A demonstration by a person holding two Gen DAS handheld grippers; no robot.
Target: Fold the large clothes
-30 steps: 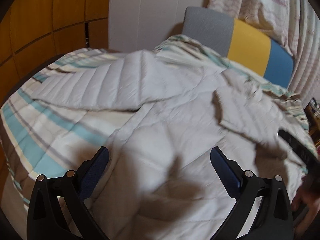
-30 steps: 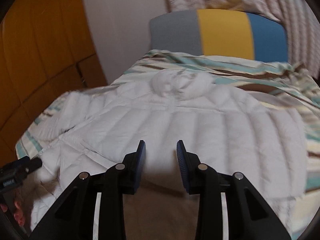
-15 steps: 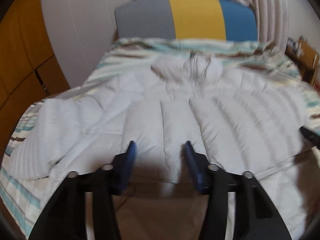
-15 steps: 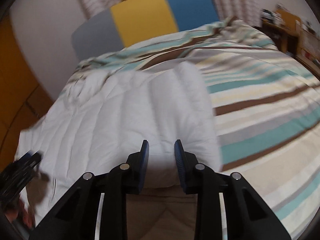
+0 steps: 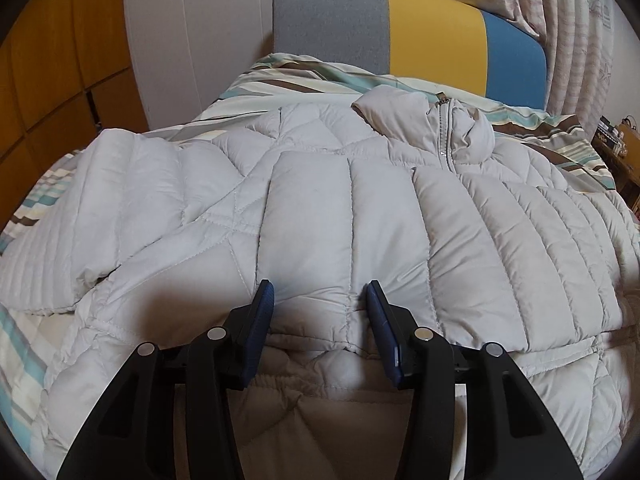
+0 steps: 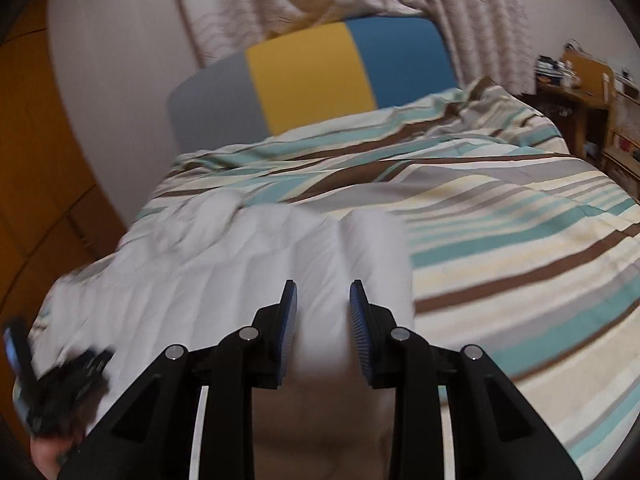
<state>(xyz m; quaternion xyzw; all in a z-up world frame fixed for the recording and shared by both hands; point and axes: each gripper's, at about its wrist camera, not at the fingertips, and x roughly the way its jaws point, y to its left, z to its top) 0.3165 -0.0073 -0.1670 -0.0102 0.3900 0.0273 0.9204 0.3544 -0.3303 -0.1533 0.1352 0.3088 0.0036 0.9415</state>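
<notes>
Between our left gripper's [image 5: 320, 300] blue pads sits a folded edge of the pale quilted down jacket [image 5: 400, 220], clamped after the jaws narrowed. Our right gripper [image 6: 323, 300] pinches the jacket's other bottom edge, jaws nearly together. From there the jacket spreads toward twelve o'clock over the striped bedspread [image 6: 500, 220], its collar [image 5: 440, 120] pointing at the grey-yellow-blue headboard [image 5: 420, 44].
</notes>
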